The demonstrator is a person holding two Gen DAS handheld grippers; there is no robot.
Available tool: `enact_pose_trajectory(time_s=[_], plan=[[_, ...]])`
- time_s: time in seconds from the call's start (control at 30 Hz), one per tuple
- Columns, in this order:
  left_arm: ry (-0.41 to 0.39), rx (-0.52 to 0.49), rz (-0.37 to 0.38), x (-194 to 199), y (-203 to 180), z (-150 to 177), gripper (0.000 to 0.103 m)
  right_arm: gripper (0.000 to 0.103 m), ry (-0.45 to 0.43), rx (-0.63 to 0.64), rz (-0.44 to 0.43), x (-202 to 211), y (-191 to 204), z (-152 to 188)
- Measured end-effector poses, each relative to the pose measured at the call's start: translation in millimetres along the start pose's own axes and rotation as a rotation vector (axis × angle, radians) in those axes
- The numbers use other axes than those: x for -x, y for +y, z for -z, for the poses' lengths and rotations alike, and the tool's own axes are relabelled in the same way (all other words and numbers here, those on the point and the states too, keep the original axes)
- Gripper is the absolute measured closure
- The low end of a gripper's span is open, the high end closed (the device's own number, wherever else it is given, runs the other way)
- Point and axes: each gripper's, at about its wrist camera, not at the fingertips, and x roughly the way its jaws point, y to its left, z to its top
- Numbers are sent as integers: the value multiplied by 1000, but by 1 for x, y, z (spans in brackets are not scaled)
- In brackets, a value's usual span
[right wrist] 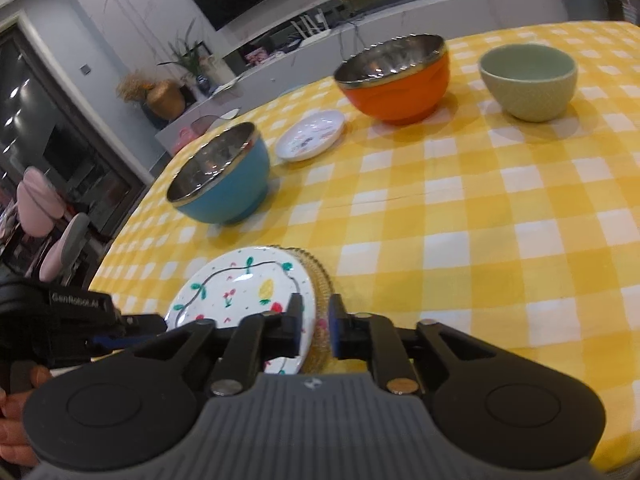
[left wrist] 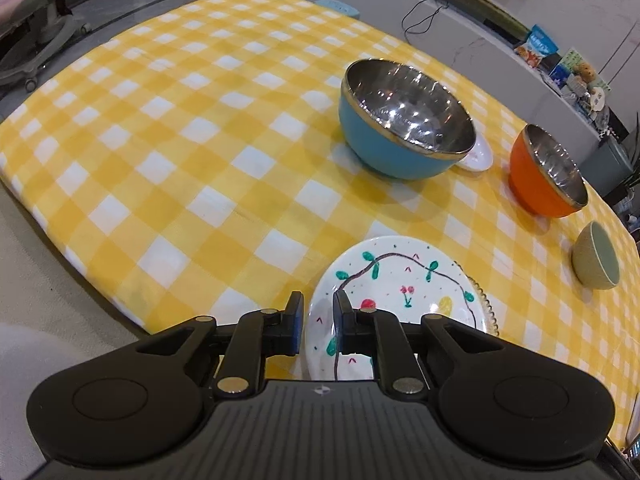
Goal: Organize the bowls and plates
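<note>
A white painted plate [left wrist: 400,292] [right wrist: 240,288] lies on a beaded glass plate [left wrist: 486,304] [right wrist: 318,280] near the table's front edge. My left gripper [left wrist: 318,320] is shut on the painted plate's left rim. My right gripper [right wrist: 314,326] is shut on the rims of both plates at the right side. A blue steel bowl [left wrist: 400,128] [right wrist: 224,184], an orange steel bowl [left wrist: 548,172] [right wrist: 396,76], a small green bowl [left wrist: 596,256] [right wrist: 528,80] and a small white saucer [left wrist: 478,154] [right wrist: 312,136] stand further back.
The table has a yellow checked cloth [left wrist: 180,140] [right wrist: 480,220]. A grey counter with snack bags [left wrist: 540,46] runs behind it. Pink-grey chairs [left wrist: 36,20] [right wrist: 52,216] stand past the table's left edge.
</note>
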Motion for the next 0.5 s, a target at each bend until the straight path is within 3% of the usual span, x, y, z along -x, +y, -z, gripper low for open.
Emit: enact_pose_trajectory(time_s=[0.17,0.5], plan=[[20,-23,-9,-4,-3,0,97,90,30,-33,-6,-4,-5,0],[48,-87,-11,-9,-13,2,99,92,38,-26,4,-7,-4,1]])
